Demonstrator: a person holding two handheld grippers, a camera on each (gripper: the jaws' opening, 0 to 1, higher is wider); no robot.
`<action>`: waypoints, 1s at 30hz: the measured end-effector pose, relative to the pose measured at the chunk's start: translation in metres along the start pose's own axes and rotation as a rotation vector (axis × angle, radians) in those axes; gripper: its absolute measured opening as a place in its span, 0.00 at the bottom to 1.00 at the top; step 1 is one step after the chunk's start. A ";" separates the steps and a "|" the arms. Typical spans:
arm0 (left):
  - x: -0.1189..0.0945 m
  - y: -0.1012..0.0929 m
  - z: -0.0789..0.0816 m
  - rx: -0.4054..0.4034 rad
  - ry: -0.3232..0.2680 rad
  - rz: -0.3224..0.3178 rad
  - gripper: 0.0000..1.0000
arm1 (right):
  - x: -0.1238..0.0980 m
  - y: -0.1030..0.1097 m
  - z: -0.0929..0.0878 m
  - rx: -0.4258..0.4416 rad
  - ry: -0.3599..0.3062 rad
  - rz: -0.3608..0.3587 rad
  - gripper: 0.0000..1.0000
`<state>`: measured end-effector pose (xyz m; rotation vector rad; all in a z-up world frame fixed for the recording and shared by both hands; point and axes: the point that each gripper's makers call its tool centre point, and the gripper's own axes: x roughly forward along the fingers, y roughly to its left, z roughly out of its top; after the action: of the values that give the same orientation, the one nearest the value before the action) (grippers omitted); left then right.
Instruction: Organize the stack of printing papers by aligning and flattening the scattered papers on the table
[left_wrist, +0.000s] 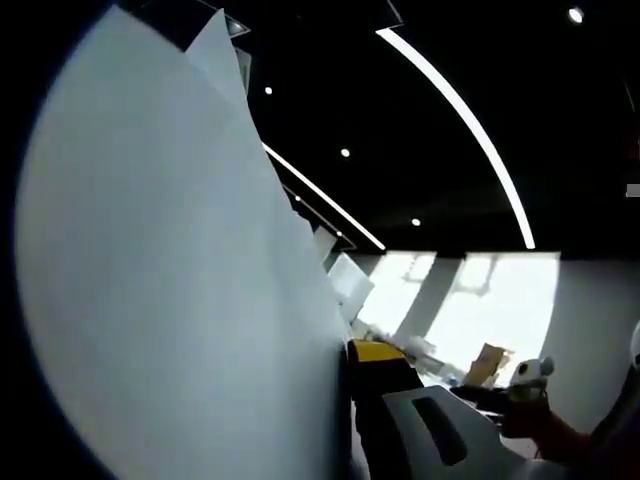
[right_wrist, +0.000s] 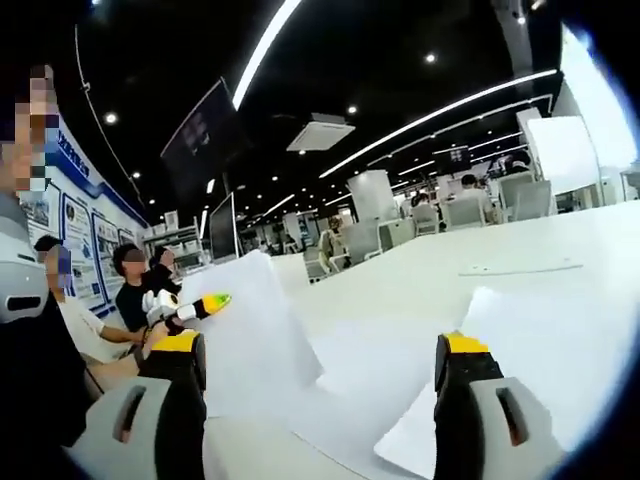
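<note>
White table (right_wrist: 420, 290) strewn with papers (right_wrist: 560, 340) — right gripper (right_wrist: 320, 375) spread wide; left gripper (left_wrist: 345, 400) pinching upright sheets (left_wrist: 170, 280).

An open-plan office — white desks (right_wrist: 480, 270), chairs (right_wrist: 470, 212), monitors (right_wrist: 222, 228), strip ceiling lights (right_wrist: 262, 45).

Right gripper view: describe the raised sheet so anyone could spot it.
Start at the white table. Left of centre, past the right claw, one paper sheet stands curled up off the surface. The other sheets lie lower, at the right.
</note>
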<state>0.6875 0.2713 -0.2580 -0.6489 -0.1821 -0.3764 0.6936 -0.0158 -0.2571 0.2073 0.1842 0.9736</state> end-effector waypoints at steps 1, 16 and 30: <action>0.000 0.000 0.000 0.000 0.000 0.000 0.09 | -0.001 -0.001 0.000 -0.002 0.001 -0.003 0.90; 0.000 -0.001 0.000 -0.003 -0.001 -0.003 0.09 | -0.018 -0.020 0.000 -0.002 -0.001 -0.072 0.90; 0.000 0.000 0.001 -0.002 -0.001 -0.002 0.09 | -0.041 -0.059 -0.008 0.003 0.029 -0.230 0.90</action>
<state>0.6873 0.2719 -0.2577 -0.6511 -0.1830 -0.3787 0.7163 -0.0819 -0.2770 0.1705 0.2307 0.7480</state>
